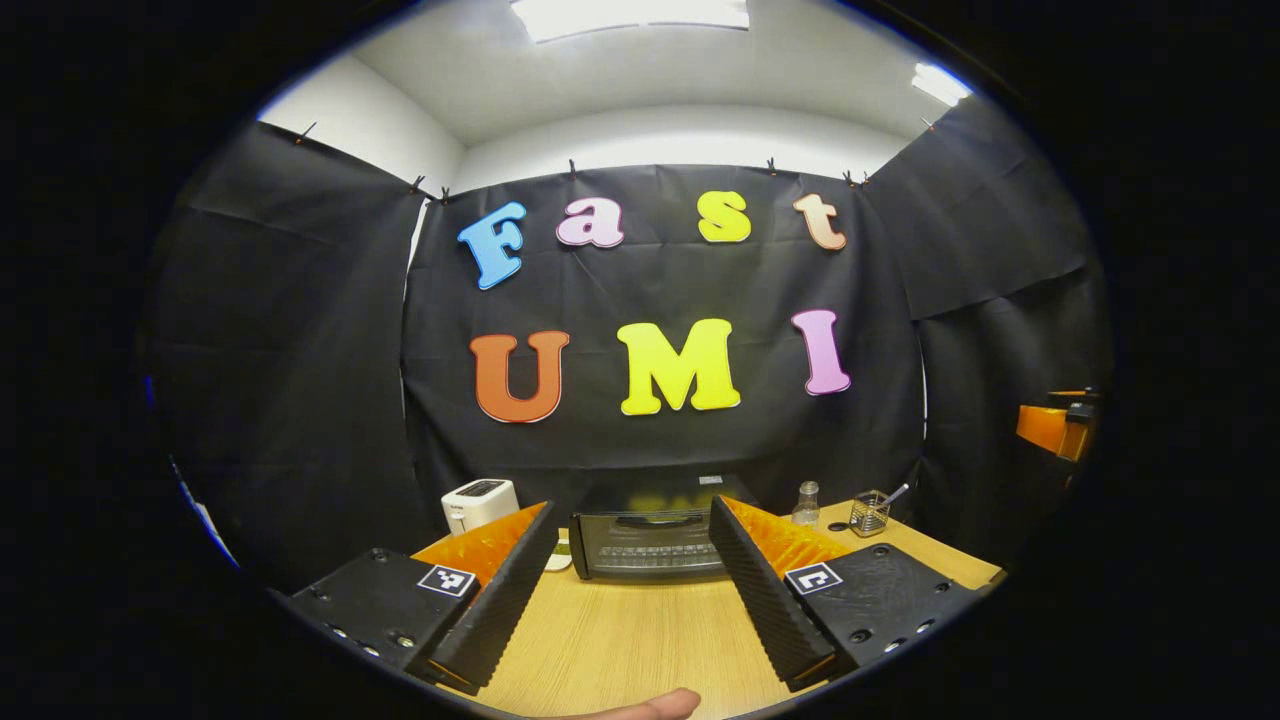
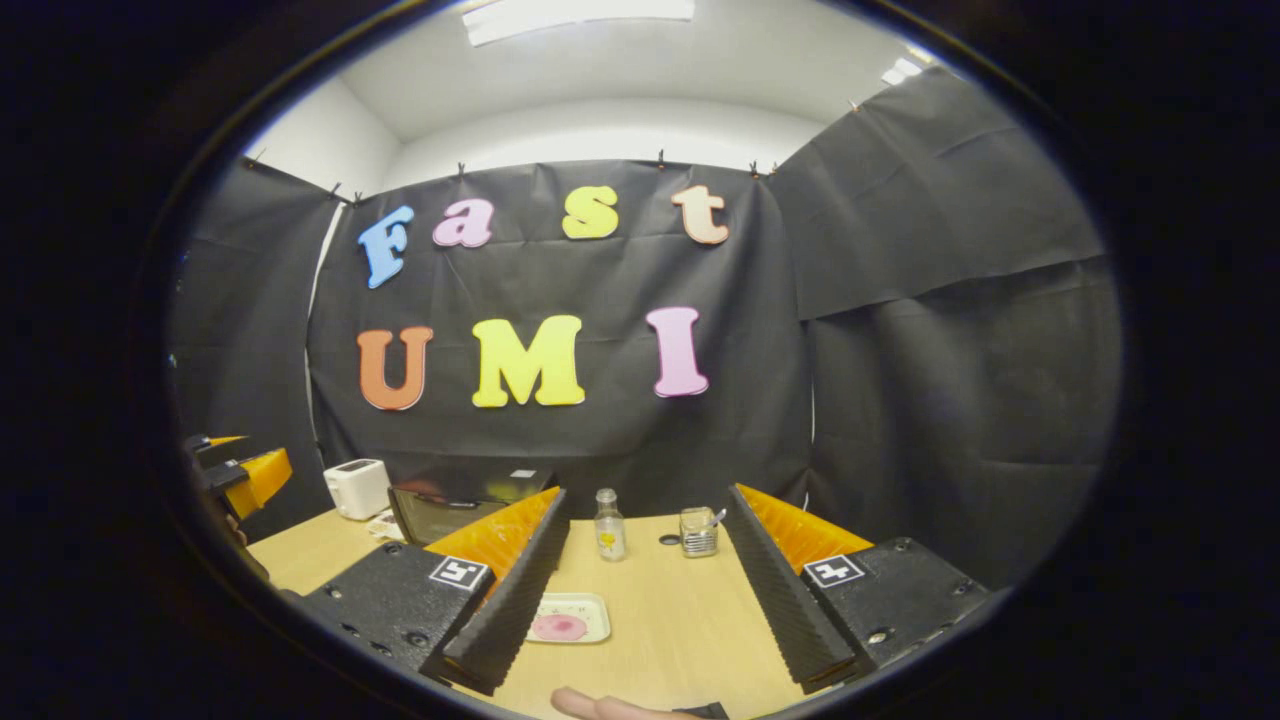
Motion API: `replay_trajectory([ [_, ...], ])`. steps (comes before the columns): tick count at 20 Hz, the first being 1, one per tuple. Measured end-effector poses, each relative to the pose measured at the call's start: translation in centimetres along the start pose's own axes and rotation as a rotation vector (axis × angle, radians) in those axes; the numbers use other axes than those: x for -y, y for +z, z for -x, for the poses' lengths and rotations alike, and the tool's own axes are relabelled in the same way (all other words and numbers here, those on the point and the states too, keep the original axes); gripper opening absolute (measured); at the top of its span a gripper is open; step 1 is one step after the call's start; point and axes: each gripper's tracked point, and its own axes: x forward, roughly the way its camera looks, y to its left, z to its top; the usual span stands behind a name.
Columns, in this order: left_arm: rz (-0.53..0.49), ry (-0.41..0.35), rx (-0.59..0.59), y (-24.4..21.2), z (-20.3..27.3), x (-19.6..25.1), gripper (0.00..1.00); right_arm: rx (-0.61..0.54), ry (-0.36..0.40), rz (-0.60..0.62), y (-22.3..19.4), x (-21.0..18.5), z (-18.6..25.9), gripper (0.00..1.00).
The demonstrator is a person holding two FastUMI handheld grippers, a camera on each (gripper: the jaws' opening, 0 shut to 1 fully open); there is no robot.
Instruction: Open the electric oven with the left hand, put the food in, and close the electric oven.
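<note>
The left claw gapes wide and empty, aimed straight at the closed oven at the bench's back, while the right claw, equally wide, hangs above the food tray.

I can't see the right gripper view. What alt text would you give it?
Open right gripper hovers above a wooden table, over a small tray holding pink food. Behind stand a closed black oven, white toaster, bottle and jar.
</note>
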Motion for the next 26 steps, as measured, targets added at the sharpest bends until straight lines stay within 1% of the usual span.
replay_trajectory([
  [5, -0.005, -0.029, -0.007, -0.6, -1.3, 0.5, 0.96, 0.004, -0.001, -0.014, -0.3, 0.3, -0.4, 0.96],
  [8, 0.068, -0.083, -0.02, -1.3, -3.1, 1.6, 0.96, 0.004, -0.001, -0.028, -0.6, 0.5, -1.1, 0.96],
  [9, 0.089, -0.09, -0.03, -1.7, -4.0, 1.6, 0.96, 0.002, -0.002, -0.029, -0.8, 0.5, -1.3, 0.96],
  [12, 0.073, -0.066, -0.063, -2.9, -7.6, 0.8, 0.96, -0.01, -0.001, -0.025, -1.5, 0.5, -2.1, 0.96],
  [14, 0.097, -0.051, -0.099, -4.3, -10.6, 0.8, 0.96, -0.014, 0.0, -0.024, -1.8, 0.6, -2.6, 0.96],
  [16, 0.119, -0.072, -0.143, -5.6, -13.7, 1.6, 0.96, -0.015, 0.007, -0.024, -2.0, 0.7, -3.3, 0.96],
  [17, 0.122, -0.069, -0.158, -6.2, -15.1, 1.7, 0.95, -0.016, 0.009, -0.029, -2.2, 0.8, -3.5, 0.96],
  [20, 0.087, -0.014, -0.203, -8.8, -19.8, 0.9, 0.96, -0.011, 0.01, -0.018, -2.3, 1.3, -4.4, 0.96],
  [26, 0.045, -0.054, -0.343, -15.0, -26.8, 3.0, 0.96, 0.016, -0.029, 0.023, -1.6, 2.4, -4.6, 0.95],
])
